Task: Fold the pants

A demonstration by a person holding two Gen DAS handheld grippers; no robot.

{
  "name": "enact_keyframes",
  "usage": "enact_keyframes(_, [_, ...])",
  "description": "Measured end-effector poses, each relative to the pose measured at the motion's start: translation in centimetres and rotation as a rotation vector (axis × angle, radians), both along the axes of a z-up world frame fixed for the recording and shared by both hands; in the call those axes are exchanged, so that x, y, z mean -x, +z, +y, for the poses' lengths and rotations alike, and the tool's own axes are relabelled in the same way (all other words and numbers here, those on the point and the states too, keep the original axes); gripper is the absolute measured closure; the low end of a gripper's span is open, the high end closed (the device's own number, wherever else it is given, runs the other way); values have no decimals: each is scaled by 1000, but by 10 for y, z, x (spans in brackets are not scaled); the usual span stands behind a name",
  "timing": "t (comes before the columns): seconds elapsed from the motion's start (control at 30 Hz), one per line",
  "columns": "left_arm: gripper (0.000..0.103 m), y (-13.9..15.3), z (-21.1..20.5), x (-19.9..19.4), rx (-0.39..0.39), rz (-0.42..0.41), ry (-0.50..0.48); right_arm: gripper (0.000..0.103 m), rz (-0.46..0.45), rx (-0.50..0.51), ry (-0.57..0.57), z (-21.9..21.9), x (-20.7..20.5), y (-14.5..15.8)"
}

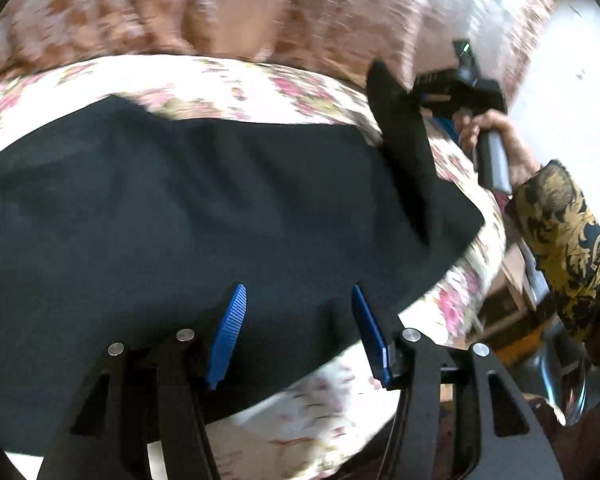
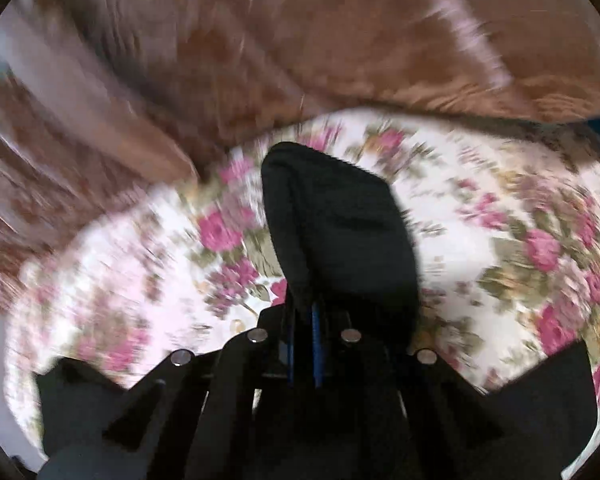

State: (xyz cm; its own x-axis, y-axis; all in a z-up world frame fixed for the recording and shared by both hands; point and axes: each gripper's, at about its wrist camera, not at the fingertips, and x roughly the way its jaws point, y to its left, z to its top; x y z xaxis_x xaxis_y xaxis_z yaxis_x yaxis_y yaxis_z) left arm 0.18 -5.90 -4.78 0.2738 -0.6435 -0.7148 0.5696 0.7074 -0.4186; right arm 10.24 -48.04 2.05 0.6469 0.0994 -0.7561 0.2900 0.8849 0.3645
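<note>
Black pants (image 1: 188, 200) spread across a floral sheet (image 1: 228, 80), left gripper (image 1: 298, 300) hovering above them with blue fingers (image 1: 228, 332) parted and nothing between, right gripper (image 2: 304, 320) pinching a lifted end of the pants, patterned sleeve (image 1: 560, 248) at far right.

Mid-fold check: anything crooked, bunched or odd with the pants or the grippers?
Nothing damaged. The black pants lie across the floral sheet; one end stands lifted, pinched in the shut right gripper. The left gripper hangs open above the cloth, holding nothing.
</note>
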Motion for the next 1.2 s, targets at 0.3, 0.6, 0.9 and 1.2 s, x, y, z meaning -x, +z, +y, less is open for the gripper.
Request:
enact_keyframes(0.3, [34,6,-81,33,-54,-86,-269,98,-114,-193,-194,-75,129,4])
enact_keyframes(0.6, [39,-21,-112,25,-123,-65,-288,98,-54,-357,-341,-112,189,-78])
enact_keyframes(0.9, [65,-22,-112,24,-146,-97,-293,44,-82,-350,-399,-138,189,-83])
enact_keyframes(1.2, [103,-15,-113,23,-108,-111,-322,94,-45,-248,-366,-147,179,-64])
